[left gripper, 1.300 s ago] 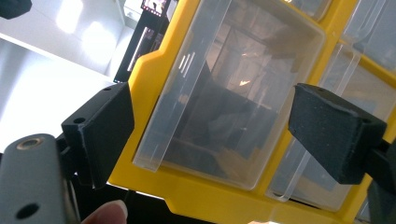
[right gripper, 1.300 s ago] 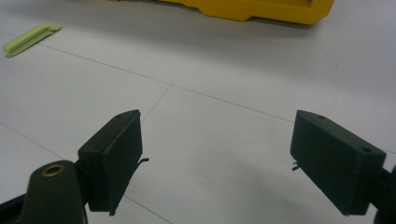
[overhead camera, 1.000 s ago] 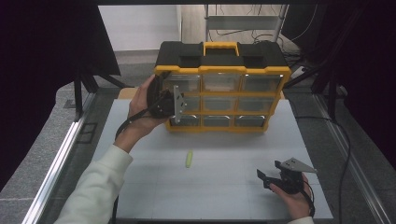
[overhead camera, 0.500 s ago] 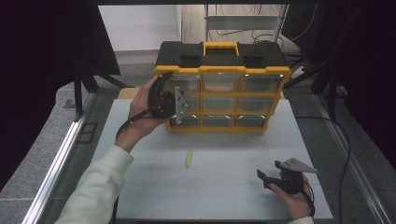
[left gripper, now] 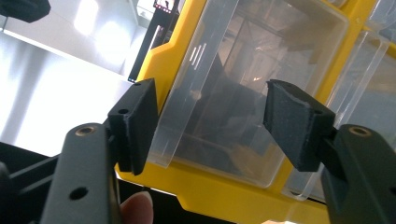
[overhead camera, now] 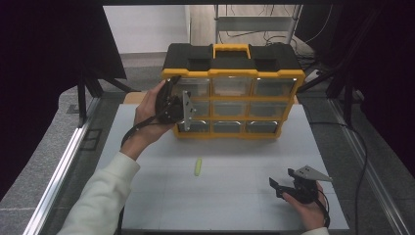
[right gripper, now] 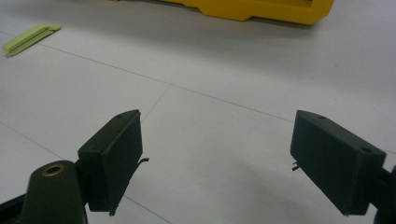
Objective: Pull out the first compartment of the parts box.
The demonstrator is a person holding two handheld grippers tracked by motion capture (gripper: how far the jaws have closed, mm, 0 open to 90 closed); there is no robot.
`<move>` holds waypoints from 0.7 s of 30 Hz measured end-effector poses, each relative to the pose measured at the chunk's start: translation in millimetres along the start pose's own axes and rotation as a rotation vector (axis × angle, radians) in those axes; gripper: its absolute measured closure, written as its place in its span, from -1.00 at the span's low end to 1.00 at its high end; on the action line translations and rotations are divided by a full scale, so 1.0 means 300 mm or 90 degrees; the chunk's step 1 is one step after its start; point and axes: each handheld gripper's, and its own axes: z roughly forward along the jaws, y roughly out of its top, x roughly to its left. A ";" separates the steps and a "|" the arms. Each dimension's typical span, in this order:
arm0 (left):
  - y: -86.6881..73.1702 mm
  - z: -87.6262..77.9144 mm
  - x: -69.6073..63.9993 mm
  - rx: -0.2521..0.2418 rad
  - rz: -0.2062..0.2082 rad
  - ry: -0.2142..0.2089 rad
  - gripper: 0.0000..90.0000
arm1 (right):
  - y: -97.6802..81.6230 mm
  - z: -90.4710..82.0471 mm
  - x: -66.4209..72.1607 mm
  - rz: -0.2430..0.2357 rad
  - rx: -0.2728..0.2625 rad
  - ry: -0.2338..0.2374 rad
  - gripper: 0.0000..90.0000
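Reaching up to the yellow organizer [overhead camera: 232, 100], the left gripper [left gripper: 210, 116] spreads released around a clear drawer [left gripper: 243, 88]. Right gripper [overhead camera: 286, 188] rests released, low on the desk [overhead camera: 244, 166]; green clip [overhead camera: 198, 166] lies between.

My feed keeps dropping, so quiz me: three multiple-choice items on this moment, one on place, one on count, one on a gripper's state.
1. Where does the green clip lie?
A. on the bare table, in front of the organizer
B. inside a drawer
C. between the right gripper's jaws

2. How many clear drawers does the organizer show?
A. four
B. six
C. nine

3. How is the left gripper?
A. shut on the handle
B. open, jaws either side of a clear drawer front
C. lying on the table

Answers: 1 A, it lies alone on the white top. 2 C, three rows of three. 3 B, a wide gap between its jaws.
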 end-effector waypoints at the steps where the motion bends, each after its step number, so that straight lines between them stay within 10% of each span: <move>1: 0.000 -0.001 0.001 0.002 0.002 0.000 -0.16 | 0.000 0.000 0.000 0.000 0.000 0.000 -0.62; 21: 0.003 -0.003 -0.005 0.008 0.024 0.042 0.15 | 0.000 0.000 0.001 -0.001 -0.001 -0.001 -0.62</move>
